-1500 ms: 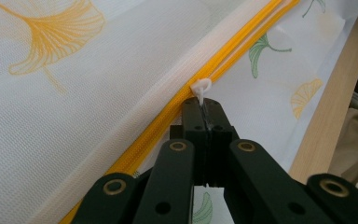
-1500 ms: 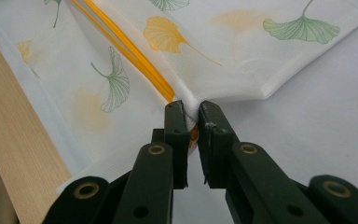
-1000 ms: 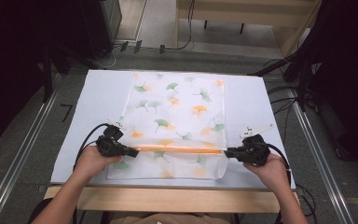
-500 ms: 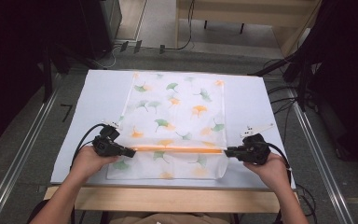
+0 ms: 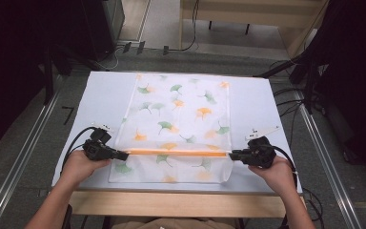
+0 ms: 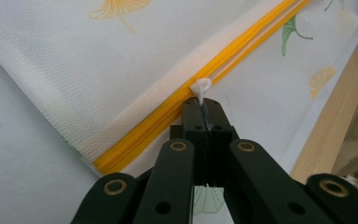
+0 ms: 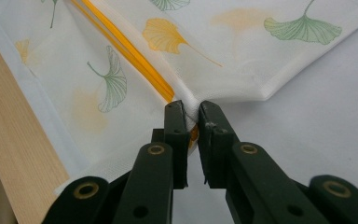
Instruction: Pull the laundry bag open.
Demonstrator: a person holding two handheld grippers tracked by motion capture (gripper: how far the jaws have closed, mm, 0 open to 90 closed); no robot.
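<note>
The left hand-held gripper (image 6: 204, 109) has its jaws pressed together on the small white plastic zipper pull (image 6: 200, 87), right at the left end of the orange zipper (image 5: 175, 153). Looks like the zip is basically at the end of its run there, so the bag reads as either fully opened or just zipped shut, hard to say which from the teeth alone.

The right hand-held gripper (image 7: 192, 116) is pinching the bag's fabric at the other end of the zipper, jaws nearly together with a fold of mesh and a bit of orange tape caught between them. That's most likely the anchor: hold one end tight so the zipper line stays straight and taut while the other hand works the pull. In the high view the zipper really does run dead straight between the two grippers.

The bag itself is a white mesh laundry-type bag printed with green and orange ginkgo leaves (image 5: 181, 126), lying flat on the pale surface (image 5: 100, 100), near edge close to the person's side, zipper running crosswise not far from that edge.

Count: one bag, one zipper, one pull, two grippers, two hands on them.
</note>
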